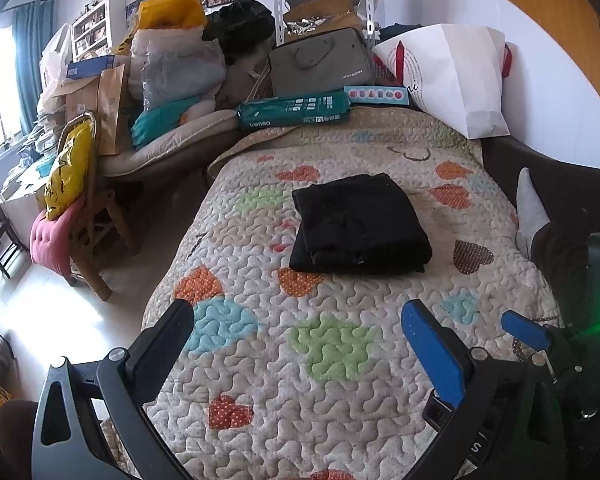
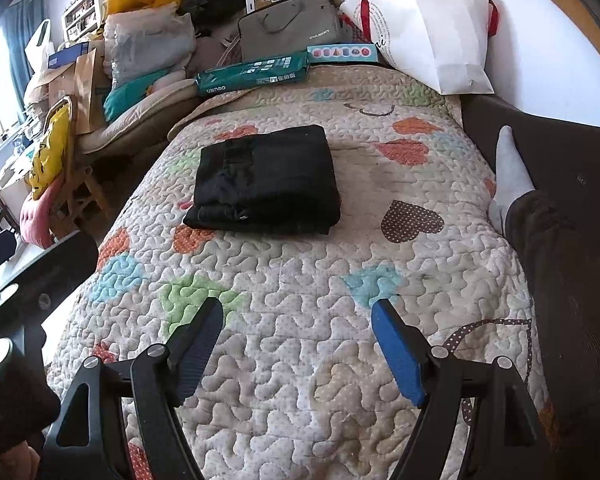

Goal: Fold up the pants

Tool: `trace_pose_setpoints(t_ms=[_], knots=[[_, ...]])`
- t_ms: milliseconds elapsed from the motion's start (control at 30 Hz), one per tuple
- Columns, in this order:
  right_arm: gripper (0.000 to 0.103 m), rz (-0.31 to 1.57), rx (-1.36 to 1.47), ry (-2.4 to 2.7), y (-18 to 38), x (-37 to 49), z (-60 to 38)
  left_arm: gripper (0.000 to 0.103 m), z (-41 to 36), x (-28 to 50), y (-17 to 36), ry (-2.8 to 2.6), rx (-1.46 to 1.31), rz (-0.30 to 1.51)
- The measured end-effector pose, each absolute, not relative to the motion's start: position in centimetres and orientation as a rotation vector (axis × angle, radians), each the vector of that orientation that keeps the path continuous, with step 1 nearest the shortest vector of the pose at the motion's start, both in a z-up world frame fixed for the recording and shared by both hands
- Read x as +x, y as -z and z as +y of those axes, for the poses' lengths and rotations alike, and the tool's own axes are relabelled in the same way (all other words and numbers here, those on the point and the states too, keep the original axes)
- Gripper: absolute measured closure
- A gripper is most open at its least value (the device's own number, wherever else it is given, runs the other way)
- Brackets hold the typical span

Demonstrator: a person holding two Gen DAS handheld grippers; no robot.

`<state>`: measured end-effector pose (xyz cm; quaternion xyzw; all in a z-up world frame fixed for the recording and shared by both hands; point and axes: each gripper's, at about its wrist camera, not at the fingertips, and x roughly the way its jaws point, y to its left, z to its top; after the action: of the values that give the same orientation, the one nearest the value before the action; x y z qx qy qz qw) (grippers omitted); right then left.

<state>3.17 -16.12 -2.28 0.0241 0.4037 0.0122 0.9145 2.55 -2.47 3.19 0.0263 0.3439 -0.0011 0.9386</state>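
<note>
- Two grippers, left gripper (image 1: pixel 300 332) and right gripper (image 2: pixel 298 326), hover spread wide and empty, well short of the black folded fabric pants (image 1: pixel 358 226).
- Soft, light, floppy bundle on the heart-patterned quilt (image 1: pixel 340 360); I'd pinch its layered near edge.

Pants (image 1: pixel 358 226): matt black cloth. Quilt (image 1: pixel 300 380): stitched, puckered cloth. Bag (image 1: pixel 456 76): smooth white paper.

The black pants (image 1: pixel 358 226) (image 2: pixel 266 182) lie folded into a compact, roughly rectangular stack of several layers on the quilted, heart-patterned bed cover (image 1: pixel 340 360) (image 2: pixel 340 320). The bundle rests flat near the middle of the bed, its layered edges showing along the near side and its top surface smooth. Nothing touches it.
</note>
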Motion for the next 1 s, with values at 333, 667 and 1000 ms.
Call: trace_pose_setpoints(t_ms=[333,667,1000], knots=[[0.021,0.83,0.043,-0.029,2.4,3.1,-15.6,0.0,-2.2,2.7,-2.8,-0.001,0.045,0.721],[0.021,0.831,0.03,-0.03,2.5,3.1,-15.4,0.0,-2.1,2.9,-2.1,-0.006,0.045,0.743],[0.02,0.834,0.03,-0.034,2.7,3.1,-15.4,0.0,-1.8,3.0,-1.8,-0.009,0.042,0.757]])
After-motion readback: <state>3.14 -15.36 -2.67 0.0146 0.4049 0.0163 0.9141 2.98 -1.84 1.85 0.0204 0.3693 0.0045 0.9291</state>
